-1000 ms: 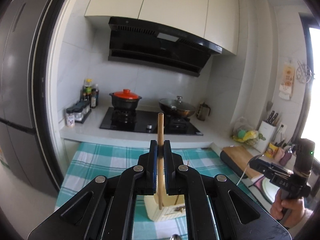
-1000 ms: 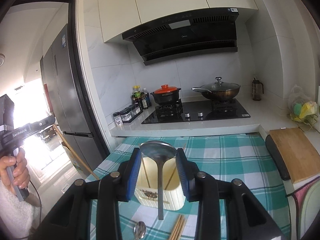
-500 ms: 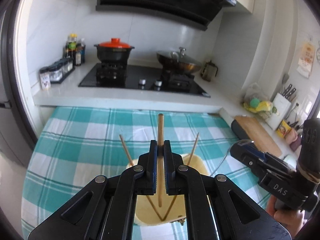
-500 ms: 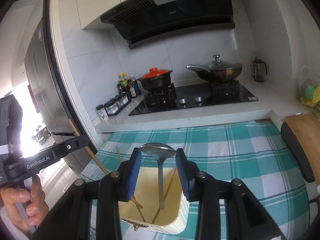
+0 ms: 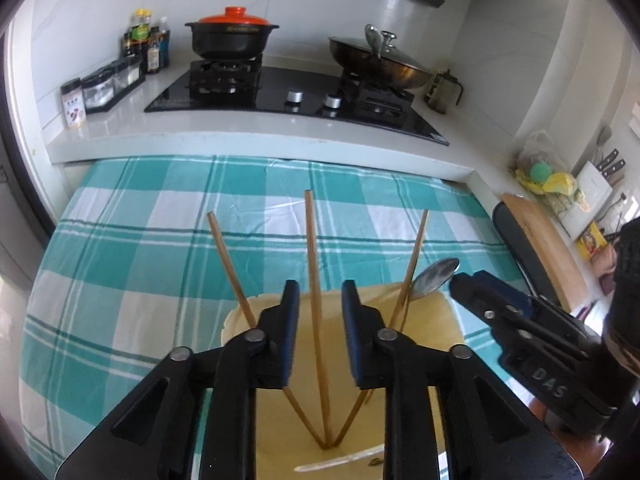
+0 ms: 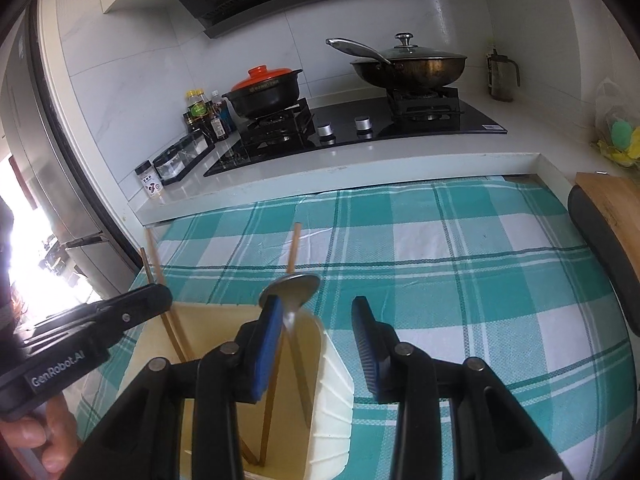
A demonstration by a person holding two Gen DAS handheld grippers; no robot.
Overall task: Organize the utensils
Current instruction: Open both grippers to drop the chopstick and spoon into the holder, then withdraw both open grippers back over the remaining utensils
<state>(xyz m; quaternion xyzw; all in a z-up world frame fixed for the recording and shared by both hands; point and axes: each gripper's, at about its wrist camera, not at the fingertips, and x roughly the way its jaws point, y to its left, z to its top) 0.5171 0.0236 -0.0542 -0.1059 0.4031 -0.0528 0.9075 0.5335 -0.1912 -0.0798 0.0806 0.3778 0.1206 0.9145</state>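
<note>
Three chopsticks (image 5: 316,300) stand in the cream holder (image 5: 436,320) on the checked bench (image 5: 160,220) in the left wrist view; the left gripper (image 5: 316,332) has just been opening, its fingers now apart with the middle stick loose between them, probably released to lean with the rest. The right wrist view shows the spoon (image 6: 290,289), its handle down inside the holder, resting against the right gripper's (image 6: 316,344) left pad; the fingers stand apart, though whether the spoon is fully free is hard to judge.
</note>
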